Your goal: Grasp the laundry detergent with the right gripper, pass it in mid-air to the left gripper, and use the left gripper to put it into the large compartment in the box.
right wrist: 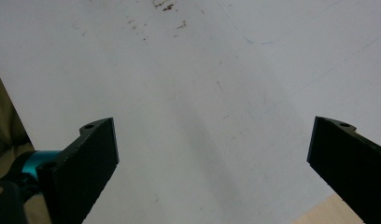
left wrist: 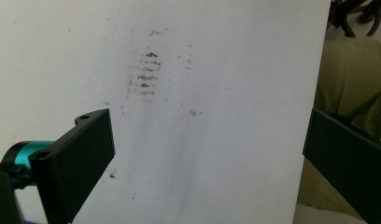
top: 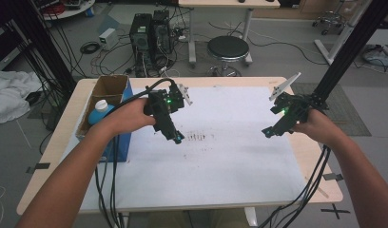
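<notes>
My left gripper [top: 177, 137] hovers over the left middle of a white sheet [top: 220, 166] that covers the table. In the left gripper view its black jaws stand wide apart with nothing between them, above a patch of brown smudges [left wrist: 145, 74]. My right gripper [top: 268, 133] is held over the sheet's right side, tilted down toward the middle. In the right gripper view its jaws are also far apart and empty, over bare white sheet [right wrist: 202, 107]. The smudges [top: 197, 137] lie just right of the left gripper's tips.
An open cardboard box with a blue side [top: 111, 90] stands at the table's left edge, holding a blue bottle with a white cap [top: 101, 110]. Cables trail off the front edge. Beyond the table are a black stool [top: 227, 49] and computer towers [top: 149, 33].
</notes>
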A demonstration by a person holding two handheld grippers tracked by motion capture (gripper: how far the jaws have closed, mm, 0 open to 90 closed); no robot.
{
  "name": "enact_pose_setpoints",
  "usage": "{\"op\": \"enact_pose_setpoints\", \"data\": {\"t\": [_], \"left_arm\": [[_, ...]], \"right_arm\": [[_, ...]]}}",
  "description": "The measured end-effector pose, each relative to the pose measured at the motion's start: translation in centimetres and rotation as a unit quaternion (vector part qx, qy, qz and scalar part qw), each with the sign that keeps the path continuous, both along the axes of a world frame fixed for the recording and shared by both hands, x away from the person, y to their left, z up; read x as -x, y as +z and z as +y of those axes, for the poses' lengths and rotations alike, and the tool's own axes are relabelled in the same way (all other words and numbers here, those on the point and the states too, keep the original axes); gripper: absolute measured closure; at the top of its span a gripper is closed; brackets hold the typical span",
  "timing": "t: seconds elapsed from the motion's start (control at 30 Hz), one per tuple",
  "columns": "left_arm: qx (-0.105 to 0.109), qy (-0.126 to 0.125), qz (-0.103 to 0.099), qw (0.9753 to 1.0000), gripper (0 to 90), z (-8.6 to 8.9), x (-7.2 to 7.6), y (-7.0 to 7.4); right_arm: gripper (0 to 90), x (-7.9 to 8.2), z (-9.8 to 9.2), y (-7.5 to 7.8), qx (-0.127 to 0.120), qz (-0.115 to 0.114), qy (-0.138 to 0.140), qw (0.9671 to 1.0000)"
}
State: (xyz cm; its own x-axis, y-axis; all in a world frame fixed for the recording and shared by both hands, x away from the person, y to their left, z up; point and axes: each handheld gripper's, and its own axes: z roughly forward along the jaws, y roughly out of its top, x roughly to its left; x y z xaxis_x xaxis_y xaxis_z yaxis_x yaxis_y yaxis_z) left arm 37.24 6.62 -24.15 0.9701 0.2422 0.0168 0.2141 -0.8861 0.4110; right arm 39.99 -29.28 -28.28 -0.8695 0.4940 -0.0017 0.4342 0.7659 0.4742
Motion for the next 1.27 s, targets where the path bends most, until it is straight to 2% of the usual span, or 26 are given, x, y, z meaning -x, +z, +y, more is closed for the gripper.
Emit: {"op": "enact_pose_setpoints", "data": {"t": [0.1,0.23,0.3,0.53,1.27], "left_arm": [[0.008,0.001,0.002,1.0,2.2,-0.13,0.06,-0.07],[0.015,-0.01,-0.007,0.9998,2.2,-0.11,0.18,-0.03],[0.017,-0.014,-0.002,0.9998,2.1,-0.08,0.15,-0.01],[0.015,-0.029,-0.006,0.9994,2.2,-0.2,0.22,-0.09],[0.002,-0.021,-0.009,0.9997,2.2,0.35,-0.19,-0.36]], "right_arm": [[1.0,-0.27,0.01,0.02,0.0,-0.001,0.004,1.0],[1.0,-0.47,0.0,0.06,0.0,0.002,0.001,1.0],[1.0,-0.5,0.06,0.04,-0.001,0.003,0.002,1.0],[1.0,-0.54,0.16,0.06,-0.002,0.0,0.004,1.0],[1.0,-0.52,0.5,0.04,0.002,-0.001,0.009,1.0]]}}
